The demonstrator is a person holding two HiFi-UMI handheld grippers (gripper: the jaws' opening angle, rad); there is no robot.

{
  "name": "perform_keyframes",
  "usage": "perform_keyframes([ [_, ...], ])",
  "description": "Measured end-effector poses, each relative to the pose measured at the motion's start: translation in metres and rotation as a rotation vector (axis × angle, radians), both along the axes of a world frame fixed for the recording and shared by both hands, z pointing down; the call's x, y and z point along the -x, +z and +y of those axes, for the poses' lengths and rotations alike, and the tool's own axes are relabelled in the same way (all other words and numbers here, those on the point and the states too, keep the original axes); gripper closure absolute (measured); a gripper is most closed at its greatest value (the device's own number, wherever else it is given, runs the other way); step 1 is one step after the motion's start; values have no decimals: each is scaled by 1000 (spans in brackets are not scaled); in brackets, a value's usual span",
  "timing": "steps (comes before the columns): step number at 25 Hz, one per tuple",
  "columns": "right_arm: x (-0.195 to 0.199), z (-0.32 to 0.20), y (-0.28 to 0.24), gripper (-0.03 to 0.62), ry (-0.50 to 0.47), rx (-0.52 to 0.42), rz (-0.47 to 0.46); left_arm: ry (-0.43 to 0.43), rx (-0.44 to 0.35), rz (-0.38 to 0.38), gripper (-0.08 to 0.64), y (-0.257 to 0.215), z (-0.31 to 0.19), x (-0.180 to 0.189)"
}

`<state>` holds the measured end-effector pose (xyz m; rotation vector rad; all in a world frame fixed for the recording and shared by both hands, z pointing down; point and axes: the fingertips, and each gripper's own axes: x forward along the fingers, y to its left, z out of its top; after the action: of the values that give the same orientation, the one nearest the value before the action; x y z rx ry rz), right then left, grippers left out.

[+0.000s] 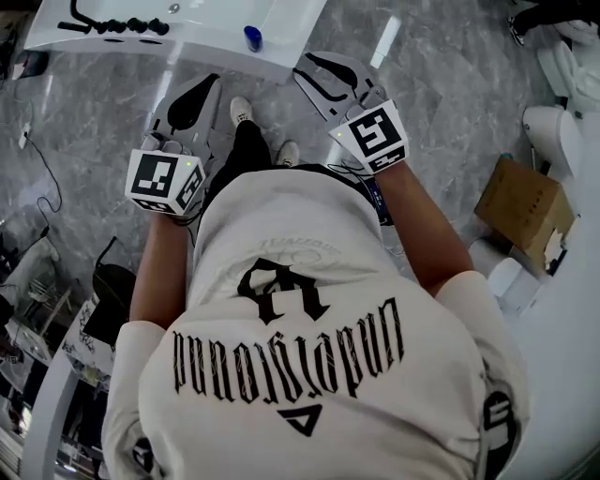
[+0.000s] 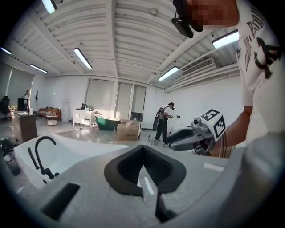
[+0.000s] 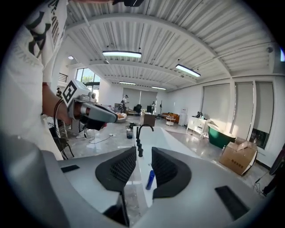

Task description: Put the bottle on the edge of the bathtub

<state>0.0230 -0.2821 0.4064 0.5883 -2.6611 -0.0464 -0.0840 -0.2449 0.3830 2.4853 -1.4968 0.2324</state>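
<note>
A small blue bottle (image 1: 252, 37) stands on the near rim of the white bathtub (image 1: 187, 42). In the right gripper view the bottle (image 3: 150, 179) shows through the gap between the pads, well beyond them on the tub's edge (image 3: 164, 138). My right gripper (image 1: 314, 64) is open and holds nothing; its jaws (image 3: 143, 153) stand apart. My left gripper (image 1: 208, 82) hangs beside it over the floor, short of the tub. Its pads meet at the tips (image 2: 143, 149) with nothing between them. Both grippers are clear of the bottle.
A black faucet (image 1: 112, 23) rises from the tub's far left rim. A cardboard box (image 1: 525, 202) and white fixtures (image 1: 553, 122) stand at the right. A cable (image 1: 37, 159) lies on the marble floor at the left. Another person (image 2: 161, 122) stands far off near a green tub (image 2: 106, 122).
</note>
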Motion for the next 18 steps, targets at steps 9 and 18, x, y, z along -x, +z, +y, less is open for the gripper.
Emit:
perform_keyframes([
  [9,-38,45,-80,572,-80,-79,-102,-65,-96,16,545,-67,42,-21],
  [18,-54,67,-117,578,-105,-80,-155,-111,-117,-10,545,-100,76,-34],
])
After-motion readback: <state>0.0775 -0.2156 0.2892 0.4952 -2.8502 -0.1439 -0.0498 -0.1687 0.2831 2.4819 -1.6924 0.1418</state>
